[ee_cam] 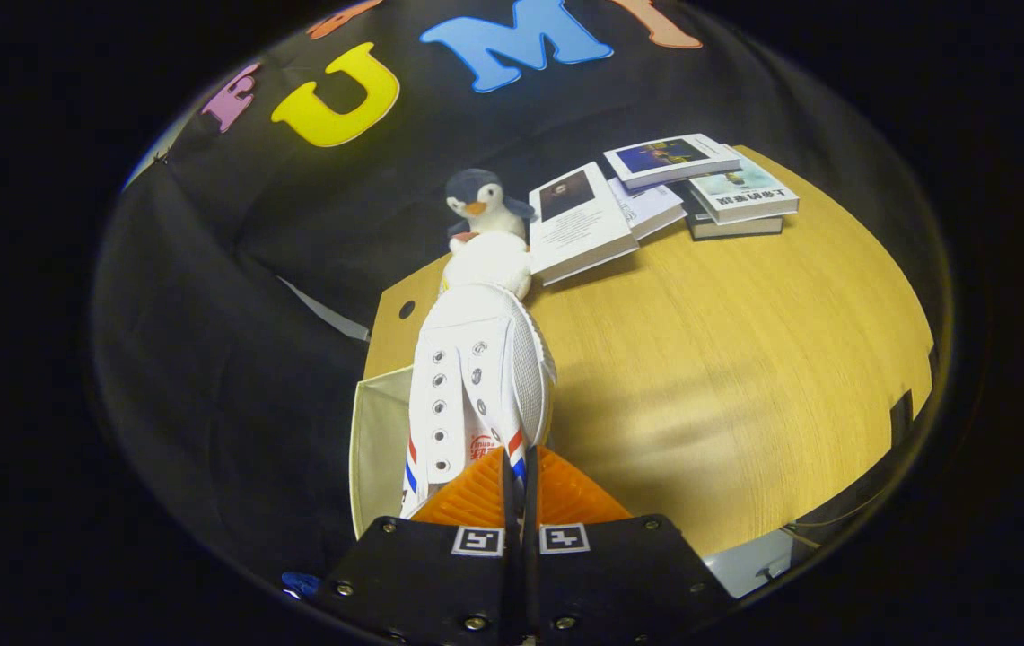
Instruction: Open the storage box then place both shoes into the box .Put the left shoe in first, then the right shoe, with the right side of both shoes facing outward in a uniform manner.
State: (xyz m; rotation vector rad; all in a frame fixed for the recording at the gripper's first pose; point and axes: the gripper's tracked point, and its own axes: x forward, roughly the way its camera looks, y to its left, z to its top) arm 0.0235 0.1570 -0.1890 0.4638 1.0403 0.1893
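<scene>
A white lace-up shoe (476, 368) with red and blue stripes near its heel hangs from my gripper (516, 467), toe pointing away from me. Both fingers (476, 493) are pressed close together on the shoe's heel collar, so the gripper is shut on it. The shoe is lifted above the left end of the wooden table (727, 377). Below it and to its left I see a pale panel of the storage box (381, 431), partly hidden by the shoe. I cannot tell whether this is the left or the right shoe.
A plush penguin (480, 202) stands beyond the shoe's toe at the table's far edge. Several books (655, 197) lie spread at the far side of the table, to the penguin's right. The table's right edge shows a dark bracket (902, 413).
</scene>
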